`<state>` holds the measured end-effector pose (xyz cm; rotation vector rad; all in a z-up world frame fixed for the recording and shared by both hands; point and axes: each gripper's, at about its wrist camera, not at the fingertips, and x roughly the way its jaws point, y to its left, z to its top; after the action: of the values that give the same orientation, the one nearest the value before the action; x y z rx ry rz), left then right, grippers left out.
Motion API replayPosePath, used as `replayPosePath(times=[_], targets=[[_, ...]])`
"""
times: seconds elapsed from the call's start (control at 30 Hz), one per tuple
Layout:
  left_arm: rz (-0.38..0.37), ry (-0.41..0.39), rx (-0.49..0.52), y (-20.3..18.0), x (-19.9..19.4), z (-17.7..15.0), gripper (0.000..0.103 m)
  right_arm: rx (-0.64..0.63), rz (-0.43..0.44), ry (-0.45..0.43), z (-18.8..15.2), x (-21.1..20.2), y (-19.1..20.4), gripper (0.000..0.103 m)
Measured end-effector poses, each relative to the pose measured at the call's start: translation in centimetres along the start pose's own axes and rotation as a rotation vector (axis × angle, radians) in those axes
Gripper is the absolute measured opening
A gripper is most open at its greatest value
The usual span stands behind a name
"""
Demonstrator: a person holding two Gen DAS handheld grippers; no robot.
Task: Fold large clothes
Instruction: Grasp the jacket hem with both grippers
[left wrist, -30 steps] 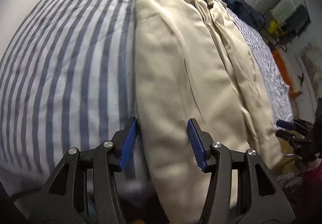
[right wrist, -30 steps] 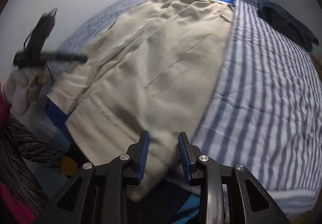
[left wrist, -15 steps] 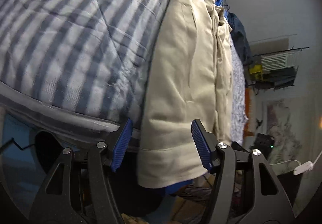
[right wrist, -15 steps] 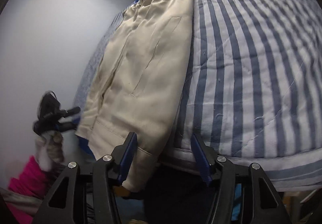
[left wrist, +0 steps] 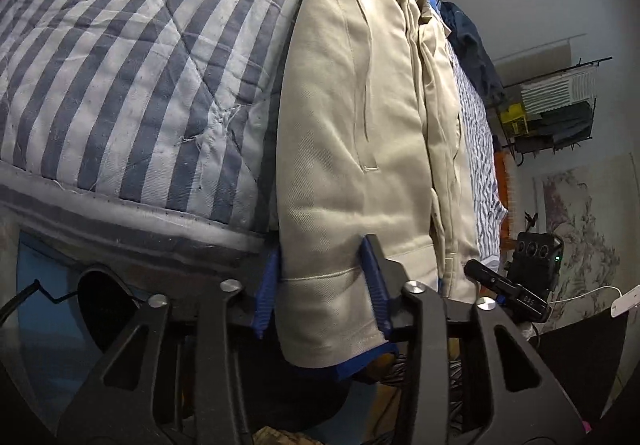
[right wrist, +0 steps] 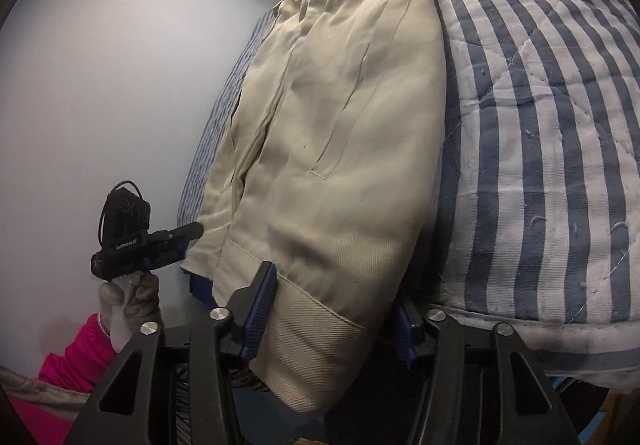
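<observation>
A beige jacket with a blue lining (left wrist: 352, 133) lies along a striped bed, and its hem hangs over the near edge. My left gripper (left wrist: 320, 285) is open, with its blue pads on either side of one bottom corner of the hem. In the right wrist view the jacket (right wrist: 340, 117) shows again. My right gripper (right wrist: 332, 313) is open around the other bottom corner. Its right pad is partly hidden behind the cloth. Each gripper shows in the other's view: the right one (left wrist: 500, 285) and the left one (right wrist: 160, 241).
A blue and white striped quilt (left wrist: 120, 65) covers the bed. A dark garment (left wrist: 472, 45) lies farther along the bed. A rack with boxes (left wrist: 552, 113) stands against the far wall. A grey wall (right wrist: 100, 65) runs beside the bed.
Both grippers have dropped from above the bed to its near edge and moved in around the jacket's hanging hem corners. The left jaws have narrowed.
</observation>
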<state>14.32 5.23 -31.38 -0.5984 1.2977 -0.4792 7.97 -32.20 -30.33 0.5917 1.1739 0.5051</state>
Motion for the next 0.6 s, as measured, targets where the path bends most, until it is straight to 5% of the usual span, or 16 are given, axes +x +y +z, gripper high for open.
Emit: replayPosePath(times=[0.2, 0.6], targets=[[-0.06, -0.04, -0.01, -1.0, -1.5, 0.3, 0.019, 0.002, 0.0, -0.014, 0.8, -0.5, 0.4, 0.023], [-0.162, -0.103, -0.045, -4.0, -4.2, 2.6, 0.017, 0.183, 0.158, -0.068, 3.4, -3.4, 0.4, 0.019]])
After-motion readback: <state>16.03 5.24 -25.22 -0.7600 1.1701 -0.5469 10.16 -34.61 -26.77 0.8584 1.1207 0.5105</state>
